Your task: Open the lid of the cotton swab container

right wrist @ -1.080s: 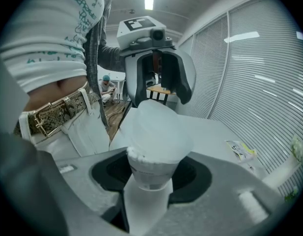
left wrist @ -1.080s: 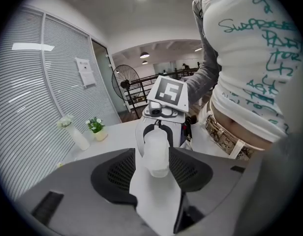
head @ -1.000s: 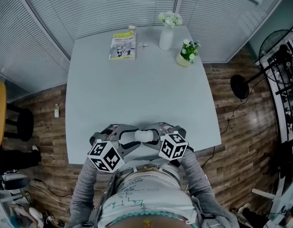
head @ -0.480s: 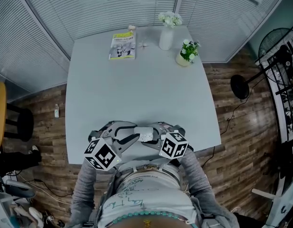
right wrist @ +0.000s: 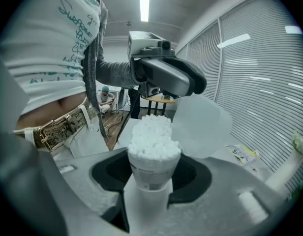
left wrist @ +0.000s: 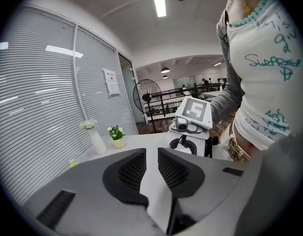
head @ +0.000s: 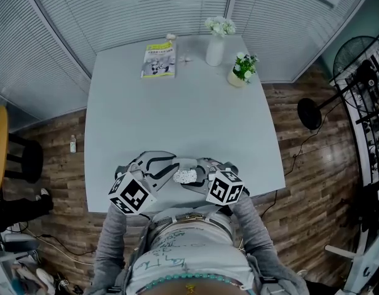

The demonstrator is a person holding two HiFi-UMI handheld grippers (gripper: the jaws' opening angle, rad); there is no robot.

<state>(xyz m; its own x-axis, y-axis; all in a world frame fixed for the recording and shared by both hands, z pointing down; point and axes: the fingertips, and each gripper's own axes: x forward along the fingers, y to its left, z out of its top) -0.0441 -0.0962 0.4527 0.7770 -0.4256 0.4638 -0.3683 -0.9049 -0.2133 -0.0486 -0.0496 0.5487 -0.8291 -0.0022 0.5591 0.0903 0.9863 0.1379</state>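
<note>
Cotton swab container (right wrist: 150,162) upright, long axis vertical, mouth up, packed with white tips; over the counter's (head: 177,115) near edge. Right claw (right wrist: 151,181) wide, clamped on its body. Left claw (left wrist: 151,168), jaws just closing, narrow, pinches translucent lid (right wrist: 203,127) tilted beside the rim

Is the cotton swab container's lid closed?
No, the lid stands tilted aside and the white swabs show bare atop the container.
</note>
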